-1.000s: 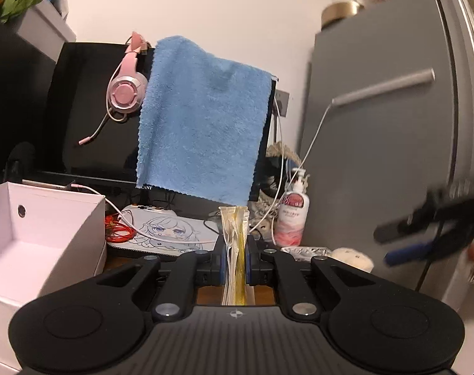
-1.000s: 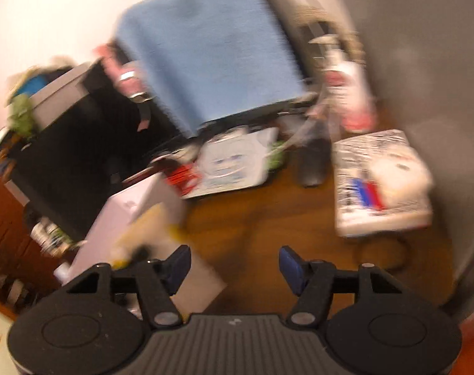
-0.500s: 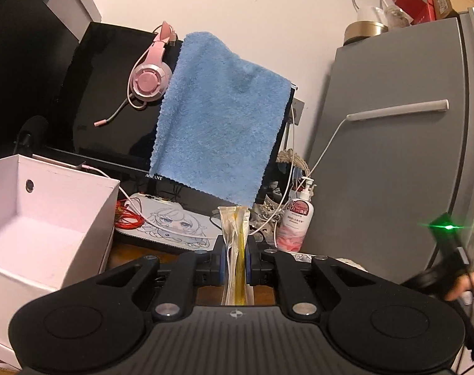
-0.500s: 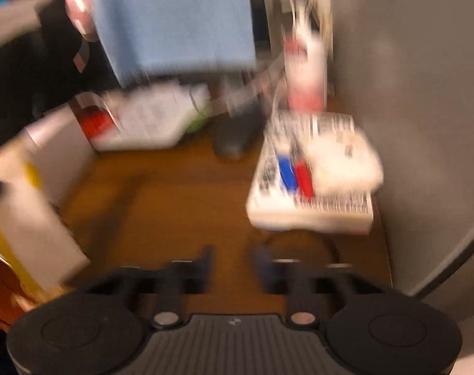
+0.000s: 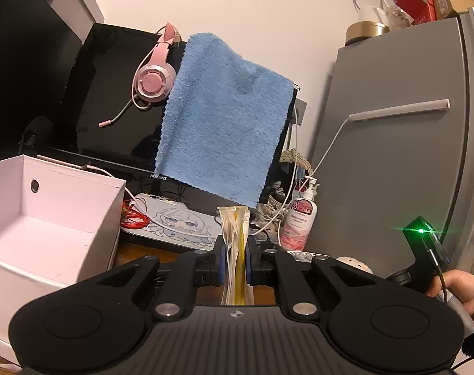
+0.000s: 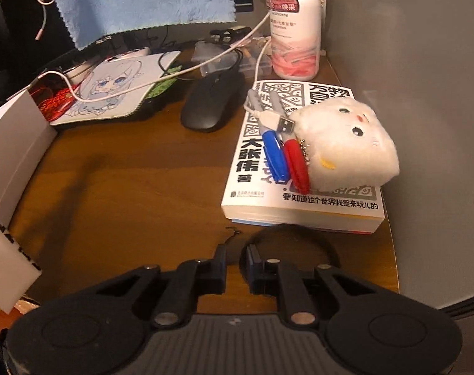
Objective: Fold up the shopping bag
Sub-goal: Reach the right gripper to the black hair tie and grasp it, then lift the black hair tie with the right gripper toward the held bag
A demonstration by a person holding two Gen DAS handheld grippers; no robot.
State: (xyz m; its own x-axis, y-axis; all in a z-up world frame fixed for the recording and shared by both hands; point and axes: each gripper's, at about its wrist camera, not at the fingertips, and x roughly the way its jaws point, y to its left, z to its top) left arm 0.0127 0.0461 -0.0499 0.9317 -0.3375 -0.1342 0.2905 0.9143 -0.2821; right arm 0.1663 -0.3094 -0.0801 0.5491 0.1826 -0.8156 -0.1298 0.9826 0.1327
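Note:
The shopping bag (image 5: 235,250) is a flat, folded bundle of cream plastic with a yellow strip. It stands upright between the blue pads of my left gripper (image 5: 235,261), which is shut on it above the desk. In the right wrist view, a pale slab with black marks and a yellow corner (image 6: 5,268) at the left edge looks like the same bag. My right gripper (image 6: 236,264) hovers low over the wooden desk (image 6: 137,193). Its fingers are drawn almost together and hold nothing. Its point lies just in front of a book (image 6: 302,193).
A white open box (image 5: 49,218) stands at the left. Behind are a monitor with a blue towel (image 5: 224,118) and a pink headset (image 5: 152,78). A mouse (image 6: 212,100), lotion bottle (image 6: 294,28), plush toy (image 6: 346,147), pens and cables crowd the right. A grey fridge (image 5: 393,162) walls that side. A hand (image 5: 465,290) holds a black device with a green light.
The right gripper has closed from wide open to nearly together and swung right toward the book. The left gripper has tilted upward, still clamped on the bag.

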